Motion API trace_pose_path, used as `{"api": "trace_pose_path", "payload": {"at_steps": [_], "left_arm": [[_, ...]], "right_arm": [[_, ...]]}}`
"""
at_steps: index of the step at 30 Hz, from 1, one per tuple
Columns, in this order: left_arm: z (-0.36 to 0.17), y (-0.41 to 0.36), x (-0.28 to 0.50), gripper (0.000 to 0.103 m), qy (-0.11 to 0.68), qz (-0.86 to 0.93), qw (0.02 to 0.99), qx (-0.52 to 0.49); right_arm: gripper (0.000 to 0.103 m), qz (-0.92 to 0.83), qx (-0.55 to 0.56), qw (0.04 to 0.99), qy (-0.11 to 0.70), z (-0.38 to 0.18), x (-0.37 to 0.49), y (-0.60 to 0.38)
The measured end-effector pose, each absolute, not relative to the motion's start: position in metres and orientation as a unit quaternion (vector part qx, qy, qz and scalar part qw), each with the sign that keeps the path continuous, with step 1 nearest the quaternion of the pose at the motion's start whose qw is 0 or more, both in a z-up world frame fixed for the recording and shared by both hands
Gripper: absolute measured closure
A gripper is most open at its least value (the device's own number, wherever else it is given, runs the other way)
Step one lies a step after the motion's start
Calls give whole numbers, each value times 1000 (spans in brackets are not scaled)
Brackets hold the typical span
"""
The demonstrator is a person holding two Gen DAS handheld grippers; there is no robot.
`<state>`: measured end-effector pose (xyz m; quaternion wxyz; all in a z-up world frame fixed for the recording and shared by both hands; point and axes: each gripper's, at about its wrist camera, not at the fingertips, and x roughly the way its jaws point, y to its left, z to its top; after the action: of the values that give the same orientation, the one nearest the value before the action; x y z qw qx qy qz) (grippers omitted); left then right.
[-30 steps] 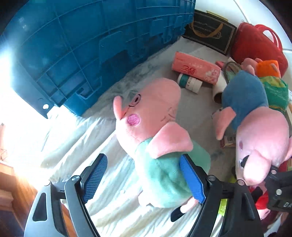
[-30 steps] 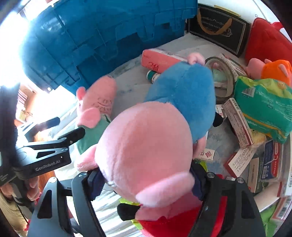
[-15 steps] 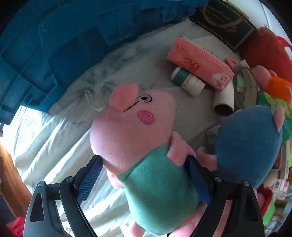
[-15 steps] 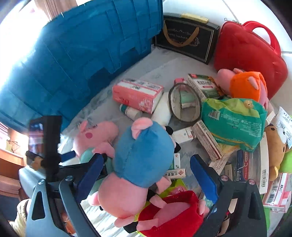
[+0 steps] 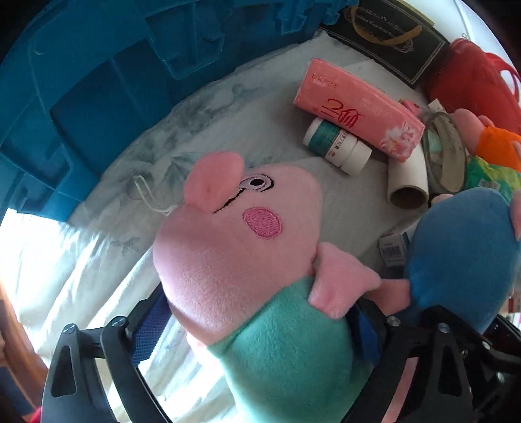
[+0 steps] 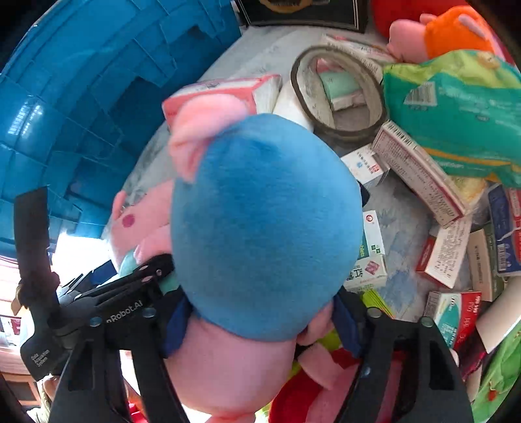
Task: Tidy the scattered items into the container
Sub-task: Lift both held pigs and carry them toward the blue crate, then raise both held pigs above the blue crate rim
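Note:
A pink pig plush in a green dress (image 5: 280, 345) lies on the pale cloth, its body between the jaws of my left gripper (image 5: 257, 328). Those jaws are closing; the right pad touches the dress, and a strip of cloth shows beside the left pad. A pig plush in a blue dress (image 6: 260, 221) fills the right wrist view, and my right gripper (image 6: 260, 325) is closing with both blue pads pressed into it. The blue crate (image 5: 97, 81) stands behind both plushes. The left gripper's black frame (image 6: 107, 309) sits just left of the blue plush.
A pink tissue pack (image 5: 355, 110), a white and green bottle (image 5: 337, 146) and a cardboard tube (image 5: 408, 182) lie beyond the plushes. A tape roll (image 6: 338, 94), a green pack (image 6: 456, 107), several medicine boxes (image 6: 420, 175) and an orange-dressed plush (image 6: 446, 29) crowd the right.
My left gripper came down over the green-dressed pig, which now sits between its jaws. My right gripper let the blue-dressed pig go, opened wide, then dropped around it and closed again.

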<state>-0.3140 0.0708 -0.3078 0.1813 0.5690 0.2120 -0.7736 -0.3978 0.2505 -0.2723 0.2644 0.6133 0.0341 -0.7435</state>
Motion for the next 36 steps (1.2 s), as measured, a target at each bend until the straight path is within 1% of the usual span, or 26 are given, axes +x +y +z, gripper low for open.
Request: {"api": "trace_pose_path", "payload": {"at_steps": [2,5,8,19,32,36], "left_arm": [[-301,71,-307,21,211,-780,168,564],[-292,75,-295,23,204,-788,155,560],[-275,84,-284,24,175,-809,153,541],[-187,115,-267,24,86,-883,174,427],[-88,132,-229,24,60,-926,183,324],[-64,127,-223,24,62,-934,171,307]], "right_arm": [[32,-749,607,264,33,-265,-395,254],[33,-754,600,266,18,-258,-394,263],[33,-764,583,276,10,-244,-388,270],[33,-831,475,290,19,-158,-356,292],[33,-889,351,290,42,-51,-302,317],[33,-901,327,280,48,-27,-292,298]]}}
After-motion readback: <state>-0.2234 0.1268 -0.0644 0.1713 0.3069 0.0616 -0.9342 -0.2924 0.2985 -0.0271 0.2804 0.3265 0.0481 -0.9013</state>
